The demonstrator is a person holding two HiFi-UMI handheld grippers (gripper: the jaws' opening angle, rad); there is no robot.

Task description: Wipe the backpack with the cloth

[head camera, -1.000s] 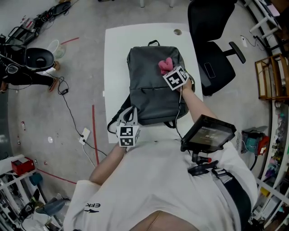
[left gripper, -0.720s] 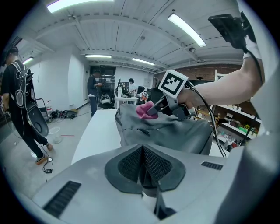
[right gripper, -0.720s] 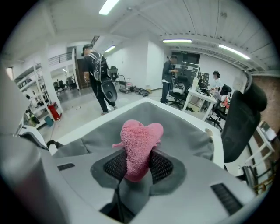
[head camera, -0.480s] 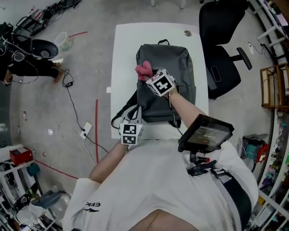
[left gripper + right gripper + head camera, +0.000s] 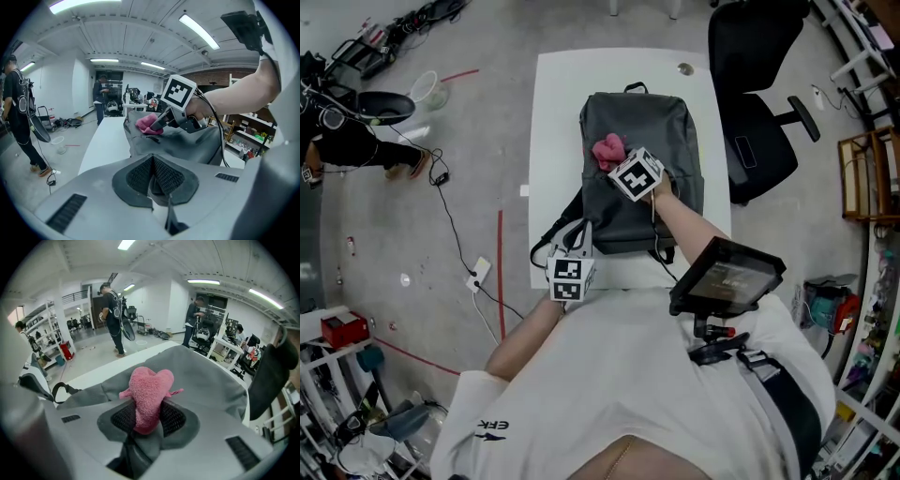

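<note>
Wiping is judged under way: the pink cloth (image 5: 607, 150) is clamped in the right gripper (image 5: 149, 416) and pressed on the grey backpack (image 5: 670, 131) toward its 11 o'clock part; the left gripper (image 5: 153, 161) is held closed, empty, at 7 o'clock. A steady drag across the fabric is called for next

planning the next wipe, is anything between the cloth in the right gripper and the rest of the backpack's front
Nothing visible does. The right gripper is shut on the pink cloth, which rests on the backpack; the grey fabric around it is bare. The left gripper sits by the table's near edge.
</note>
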